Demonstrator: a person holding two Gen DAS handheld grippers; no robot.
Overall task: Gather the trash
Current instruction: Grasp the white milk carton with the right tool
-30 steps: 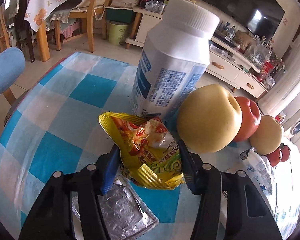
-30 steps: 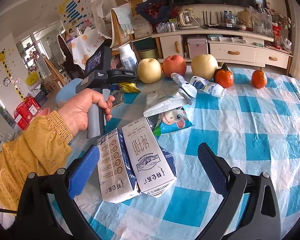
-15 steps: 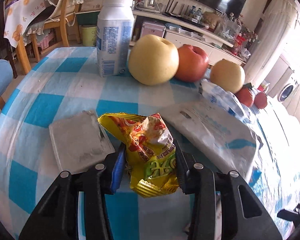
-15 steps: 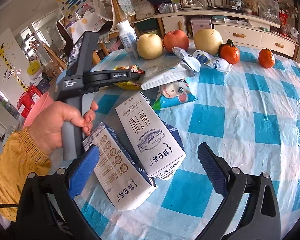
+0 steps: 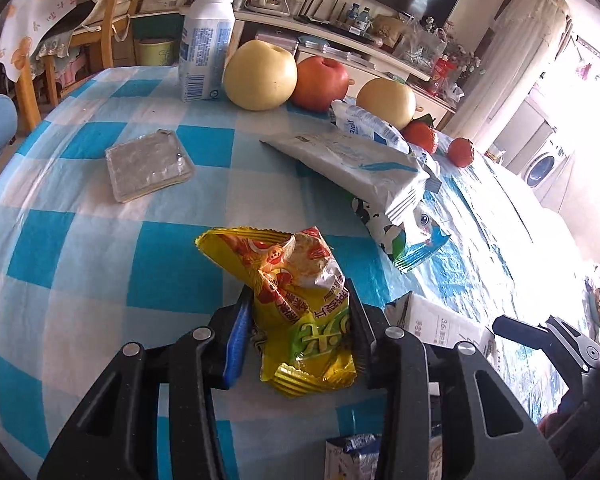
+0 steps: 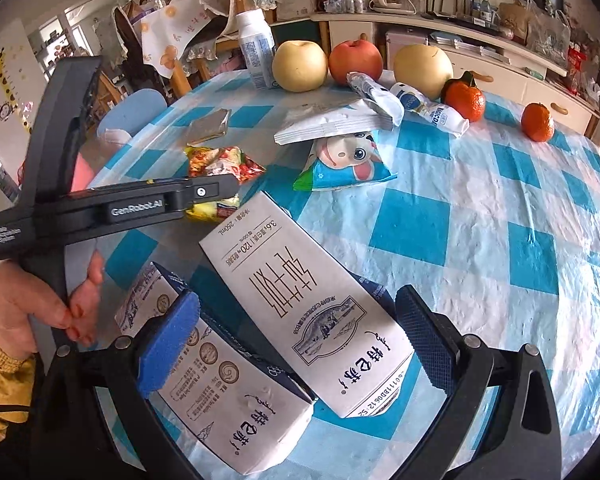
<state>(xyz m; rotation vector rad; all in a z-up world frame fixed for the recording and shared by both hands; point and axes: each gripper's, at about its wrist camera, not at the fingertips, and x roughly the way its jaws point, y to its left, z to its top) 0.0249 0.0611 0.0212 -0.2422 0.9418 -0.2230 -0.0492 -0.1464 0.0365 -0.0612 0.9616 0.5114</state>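
My left gripper (image 5: 298, 330) is shut on a yellow and red snack wrapper (image 5: 296, 300) and holds it above the blue checked tablecloth (image 5: 80, 248). The wrapper also shows in the right wrist view (image 6: 220, 164), in the left gripper's black fingers (image 6: 204, 192). My right gripper (image 6: 296, 336) is open, its jaws on either side of two white milk cartons (image 6: 300, 304) lying on the cloth. Other trash lies further back: a white pouch (image 6: 332, 122), a blue cartoon snack bag (image 6: 348, 164), a foil packet (image 5: 148, 164).
A white bottle (image 5: 206, 44), two yellow pears (image 5: 260, 76), a red apple (image 5: 320, 80) and two tangerines (image 6: 464, 100) stand along the table's far edge. Chairs and a long cabinet are beyond the table.
My left gripper has pulled back from the bottle and fruit toward the near side, still holding the yellow wrapper. My right gripper has come closer over the milk cartons.
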